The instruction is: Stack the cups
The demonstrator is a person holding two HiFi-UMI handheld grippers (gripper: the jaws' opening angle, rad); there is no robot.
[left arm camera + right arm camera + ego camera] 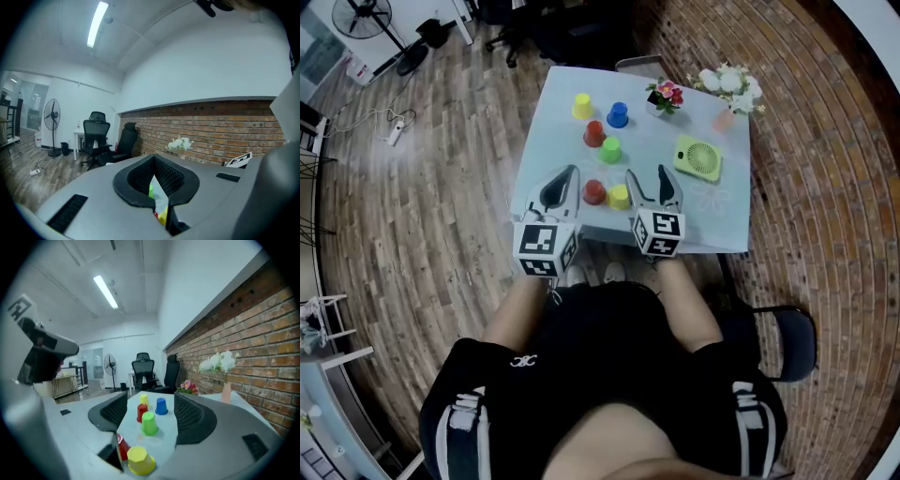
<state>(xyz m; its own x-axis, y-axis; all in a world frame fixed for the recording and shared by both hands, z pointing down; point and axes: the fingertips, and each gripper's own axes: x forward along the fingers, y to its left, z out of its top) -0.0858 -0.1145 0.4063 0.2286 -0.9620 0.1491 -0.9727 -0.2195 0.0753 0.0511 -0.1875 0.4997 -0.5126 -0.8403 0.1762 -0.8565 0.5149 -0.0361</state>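
Observation:
Several upturned cups stand on the pale table (712,220): yellow (582,106), blue (618,114), red (594,134) and green (611,150) further back, then a red cup (594,192) and a yellow cup (620,196) side by side near the front edge. My left gripper (565,178) hovers just left of the near red cup, its jaws together and empty. My right gripper (648,174) hangs open just right of the near yellow cup (139,460), holding nothing. The right gripper view looks over the near red cup (123,446), the green cup (149,423) and the blue cup (161,406).
A green desk fan (697,157) lies on the table's right part. A small pot of pink flowers (664,96) and a vase of white flowers (729,86) stand at the back right. A brick wall runs along the right, with office chairs (96,136) beyond the table.

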